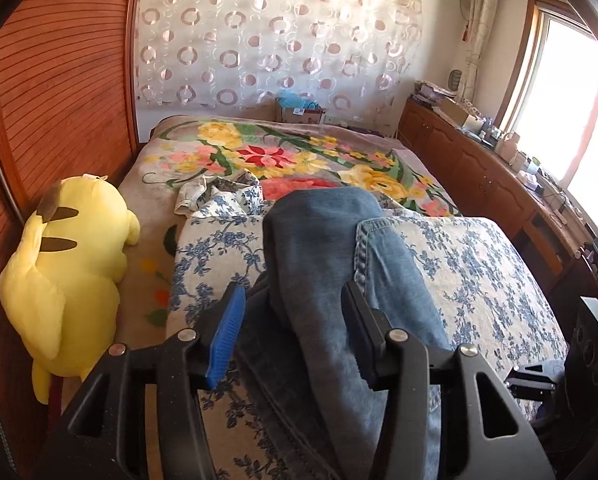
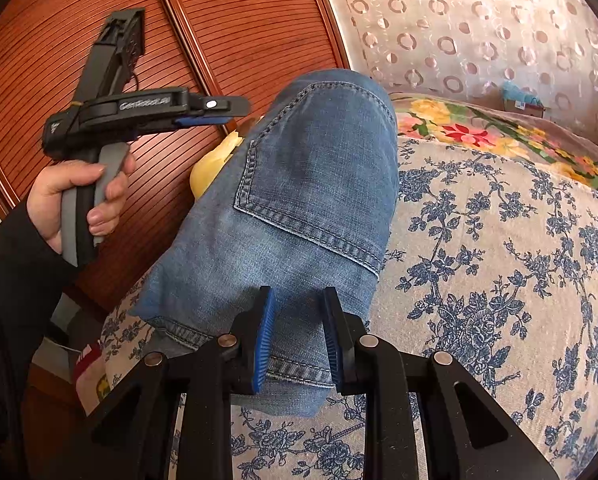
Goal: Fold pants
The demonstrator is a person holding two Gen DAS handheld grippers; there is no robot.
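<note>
My right claw (image 2: 297, 334) is clamped on the folded jeans (image 2: 299, 184) lying on the bed (image 2: 499, 240), my left claw (image 1: 293, 336) stands apart around them, apparently not pinching, their lower edge hidden.

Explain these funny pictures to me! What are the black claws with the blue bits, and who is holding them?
Those are two hand-held grabbers, one in each of a person's hands. Each has a little camera looking out along its jaws. One picture comes from the left grabber, the other from the right grabber. In the right grabber's picture you can see the person's hand holding the left grabber's handle. On the bed lies a blue-flowered cloth, and on it a pair of jeans, partly folded. A yellow plush toy lies at the side of the bed. The right grabber's jaws pinch the edge of the jeans. The left grabber's jaws are open and hold nothing.
</note>
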